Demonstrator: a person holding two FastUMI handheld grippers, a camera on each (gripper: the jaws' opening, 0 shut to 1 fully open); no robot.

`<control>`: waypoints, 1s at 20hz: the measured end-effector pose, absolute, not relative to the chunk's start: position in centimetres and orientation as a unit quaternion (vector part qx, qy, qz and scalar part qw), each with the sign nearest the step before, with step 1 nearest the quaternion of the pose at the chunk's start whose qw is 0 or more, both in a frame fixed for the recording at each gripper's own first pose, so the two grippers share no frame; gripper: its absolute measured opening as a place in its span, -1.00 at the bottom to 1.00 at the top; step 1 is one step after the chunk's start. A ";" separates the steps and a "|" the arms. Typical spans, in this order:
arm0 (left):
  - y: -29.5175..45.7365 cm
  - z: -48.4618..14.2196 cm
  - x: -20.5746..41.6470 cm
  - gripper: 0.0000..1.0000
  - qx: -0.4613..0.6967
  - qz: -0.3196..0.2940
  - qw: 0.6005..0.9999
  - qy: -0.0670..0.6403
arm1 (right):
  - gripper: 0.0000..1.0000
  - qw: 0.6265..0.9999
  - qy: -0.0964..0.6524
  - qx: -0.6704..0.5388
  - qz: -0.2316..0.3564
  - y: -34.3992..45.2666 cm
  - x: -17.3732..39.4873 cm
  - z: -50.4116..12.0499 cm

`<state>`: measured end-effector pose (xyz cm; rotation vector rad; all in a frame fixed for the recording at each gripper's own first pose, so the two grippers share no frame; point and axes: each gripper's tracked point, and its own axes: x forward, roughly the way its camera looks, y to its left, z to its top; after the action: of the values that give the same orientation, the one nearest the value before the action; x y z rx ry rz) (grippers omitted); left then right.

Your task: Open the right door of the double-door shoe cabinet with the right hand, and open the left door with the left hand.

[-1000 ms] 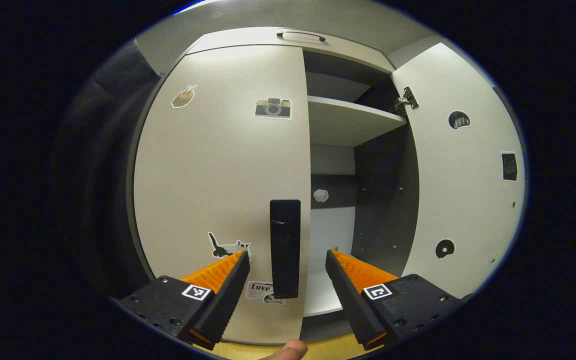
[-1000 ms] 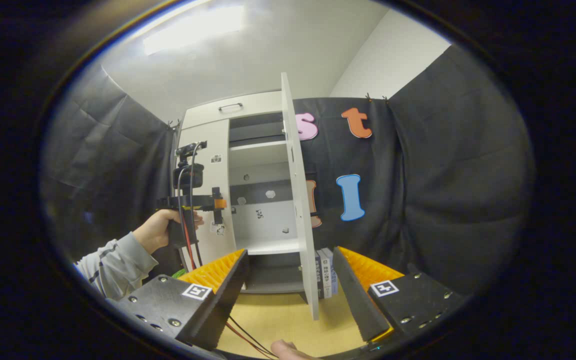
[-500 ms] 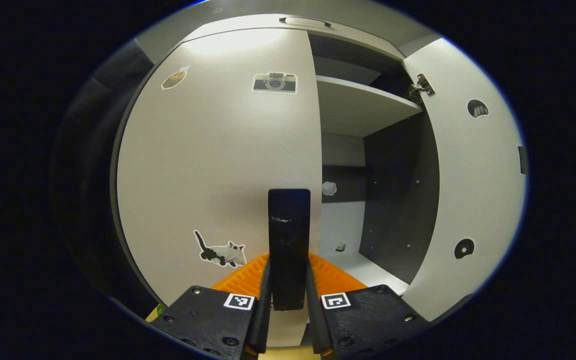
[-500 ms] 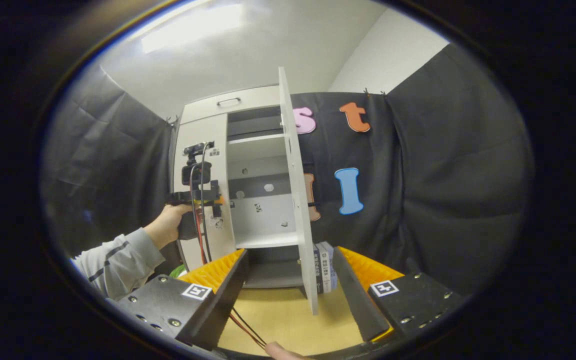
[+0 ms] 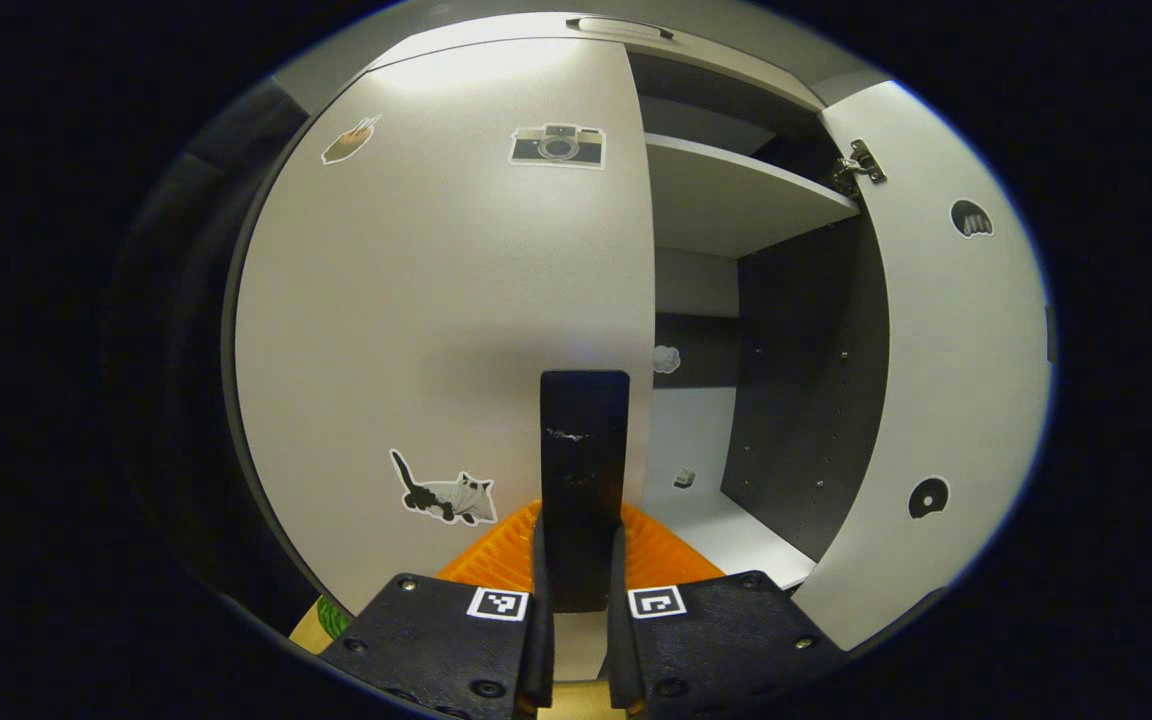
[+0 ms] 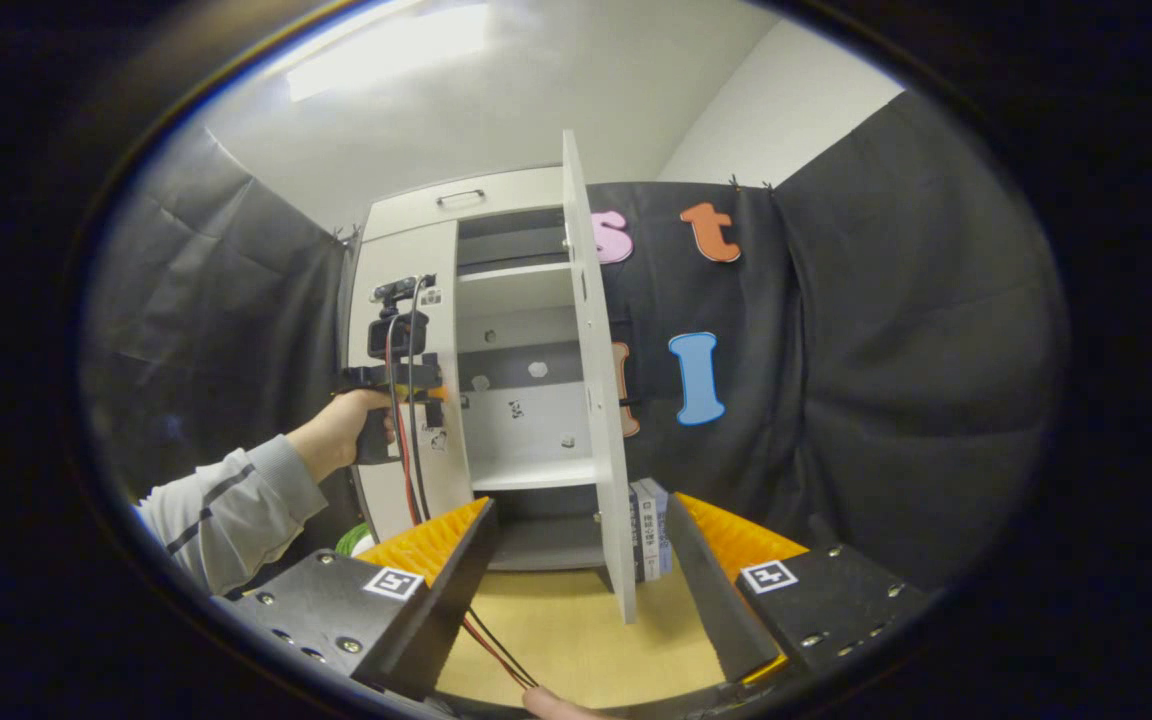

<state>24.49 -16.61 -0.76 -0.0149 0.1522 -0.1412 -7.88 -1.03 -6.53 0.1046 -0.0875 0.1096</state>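
In the left gripper view the white left door (image 5: 436,300) of the shoe cabinet stands nearly flush, with stickers on it. Its black vertical handle (image 5: 583,470) sits between my left gripper's fingers; the left gripper (image 5: 581,590) is shut on it. The right door (image 5: 946,380) stands swung wide open, baring a shelf (image 5: 736,200). In the right gripper view the open right door (image 6: 596,400) is seen edge-on ahead. My right gripper (image 6: 576,560) is open, well back from the cabinet, holding nothing. The left gripper (image 6: 431,392), held by a hand (image 6: 341,435), is at the left door (image 6: 431,330).
Books (image 6: 648,530) stand on the wooden floor (image 6: 576,640) beside the cabinet's right side. A drawer with a handle (image 6: 461,197) tops the cabinet. Red and black cables (image 6: 406,460) hang from the left gripper. Black cloth walls enclose both sides.
My left gripper moved in and closed from open onto the left door's black handle. The right gripper stayed open and drew back slightly from the open right door.
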 end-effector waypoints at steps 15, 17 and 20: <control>-14.4 -0.2 17.0 -0.56 -0.013 -0.135 0.988 0.069 | 0.92 0.998 -0.043 0.033 0.028 1.7 -8.3 -7.0; -13.9 0.0 16.0 -0.56 -0.013 -0.142 0.988 0.067 | 0.99 0.999 -0.043 0.029 0.016 1.8 -8.4 -7.0; -12.7 0.3 14.5 -0.56 -0.012 -0.145 0.987 0.063 | 0.98 0.999 -0.045 0.019 0.015 2.7 -8.4 -6.8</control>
<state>14.51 -12.71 0.27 -0.0234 0.1267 -0.2915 -8.40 2.72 -6.84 0.0374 -0.0905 0.0307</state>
